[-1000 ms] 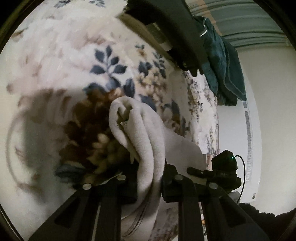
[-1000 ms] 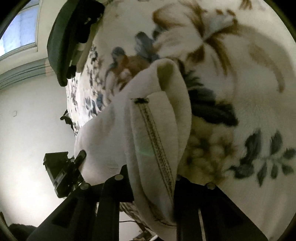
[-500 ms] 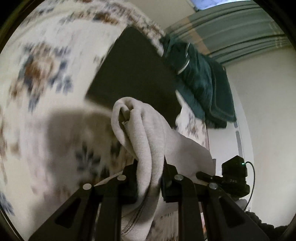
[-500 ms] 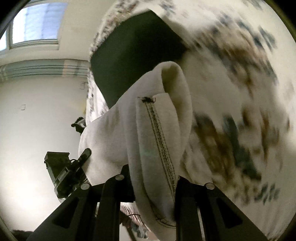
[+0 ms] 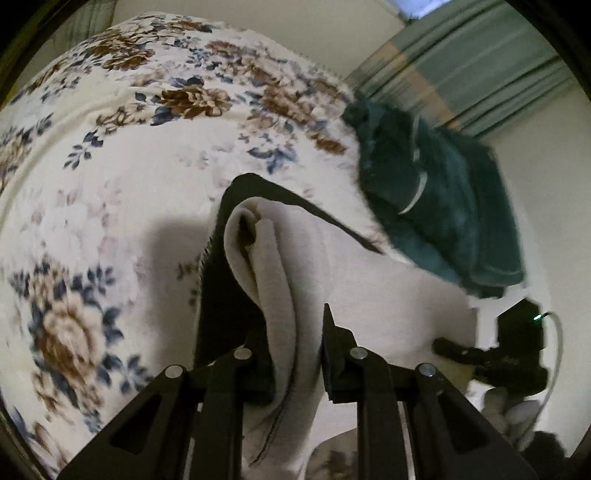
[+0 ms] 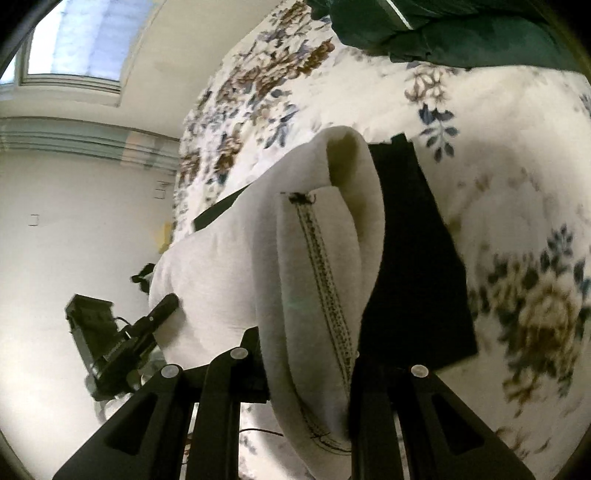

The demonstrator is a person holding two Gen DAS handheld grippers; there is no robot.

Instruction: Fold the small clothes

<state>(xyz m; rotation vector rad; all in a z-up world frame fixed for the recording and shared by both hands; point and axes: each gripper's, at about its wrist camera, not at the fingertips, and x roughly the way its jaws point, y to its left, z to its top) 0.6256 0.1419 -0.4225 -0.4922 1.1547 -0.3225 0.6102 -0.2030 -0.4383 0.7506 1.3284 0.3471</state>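
Note:
A cream fleece garment (image 5: 273,280) with a dark stitched hem hangs bunched between both grippers, stretched from one to the other above the floral bed. My left gripper (image 5: 295,354) is shut on one end of it. My right gripper (image 6: 310,365) is shut on the other end (image 6: 314,258). A flat black garment (image 5: 229,280) lies on the blanket just beyond and under the cream one; it also shows in the right wrist view (image 6: 410,258). Each gripper shows in the other's view: the right one (image 5: 517,354), the left one (image 6: 110,339).
A white blanket with brown and blue flowers (image 5: 122,177) covers the bed. A dark green garment pile (image 5: 436,206) lies at the far edge, also in the right wrist view (image 6: 443,29). White wall, curtains (image 5: 472,74) and a window (image 6: 85,40) lie beyond.
Both grippers have swung up and forward with the cream garment. The black garment, at the far top a second ago, now lies directly under the held cloth.

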